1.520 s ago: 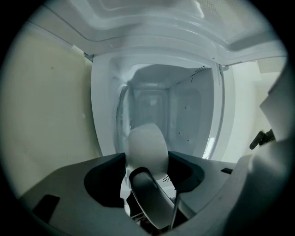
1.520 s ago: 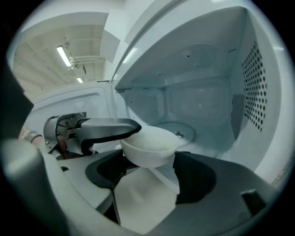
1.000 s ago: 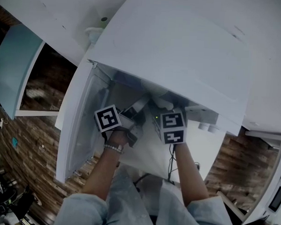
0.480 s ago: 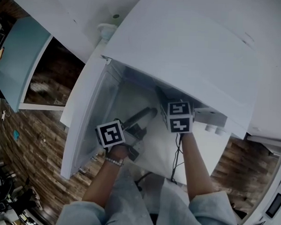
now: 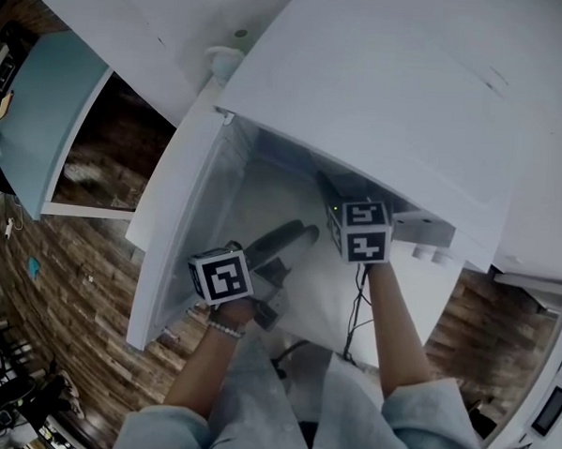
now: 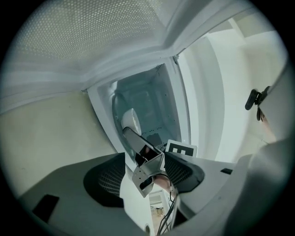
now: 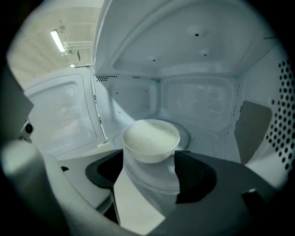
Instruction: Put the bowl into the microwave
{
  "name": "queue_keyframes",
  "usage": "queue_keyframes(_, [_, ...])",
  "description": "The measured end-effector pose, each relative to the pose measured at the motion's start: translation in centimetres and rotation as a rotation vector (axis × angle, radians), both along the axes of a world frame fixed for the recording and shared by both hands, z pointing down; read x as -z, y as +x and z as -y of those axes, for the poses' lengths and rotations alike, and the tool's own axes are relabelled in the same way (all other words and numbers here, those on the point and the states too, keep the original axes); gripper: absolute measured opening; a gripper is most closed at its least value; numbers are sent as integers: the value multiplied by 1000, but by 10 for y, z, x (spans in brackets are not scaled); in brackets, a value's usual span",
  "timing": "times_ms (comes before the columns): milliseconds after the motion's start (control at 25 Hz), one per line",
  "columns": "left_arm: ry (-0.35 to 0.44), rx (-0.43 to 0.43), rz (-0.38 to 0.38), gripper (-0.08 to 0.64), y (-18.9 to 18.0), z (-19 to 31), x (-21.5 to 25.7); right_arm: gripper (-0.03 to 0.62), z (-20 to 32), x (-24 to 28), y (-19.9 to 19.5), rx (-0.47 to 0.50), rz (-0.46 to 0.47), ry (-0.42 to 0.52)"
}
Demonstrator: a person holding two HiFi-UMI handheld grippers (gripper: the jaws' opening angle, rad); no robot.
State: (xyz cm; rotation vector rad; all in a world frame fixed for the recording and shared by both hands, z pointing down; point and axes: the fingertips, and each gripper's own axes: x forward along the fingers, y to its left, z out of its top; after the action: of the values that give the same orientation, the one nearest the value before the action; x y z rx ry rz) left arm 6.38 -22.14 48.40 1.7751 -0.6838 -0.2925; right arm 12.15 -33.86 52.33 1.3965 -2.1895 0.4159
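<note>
Right gripper (image 7: 150, 167): jaws spread wide, clasping nothing, their tips just short of the bowl (image 7: 150, 139), with no contact visible. Left gripper (image 6: 144, 171): jaws likewise parted and empty, aimed at the open cavity, the right gripper showing through the gap. Change from a second ago: in the head view the left gripper's marker cube (image 5: 220, 275) sits lower and farther from the right one (image 5: 364, 231), drawn back from the opening. Bowl: white, round, plain-sided, pale inside, upright on the round turntable (image 7: 185, 136) in the middle of the microwave (image 7: 203, 99). Microwave door (image 7: 62, 115): swung fully open at the left.
</note>
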Motion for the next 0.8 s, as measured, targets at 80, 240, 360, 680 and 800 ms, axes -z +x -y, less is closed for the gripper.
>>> queue_keyframes(80, [19,2,16,261,-1,-2,3,356,-7,3,-2,-1,18,-1])
queue_keyframes(240, [61,-21,54,261,-1,-8,12,357,-23,12,-3,0,40,0])
queue_keyframes(360, [98,-26,73,215,0,-11,20,346,-38,21,-1,-16,82,-1])
queue_keyframes(680, [140,0,148,-9,1,-17,43,187,-80,64,12,13,65,118])
queue_keyframes(800, [189,-5,145,-9,5,-19,58,172,-94,79,17,24,109,132])
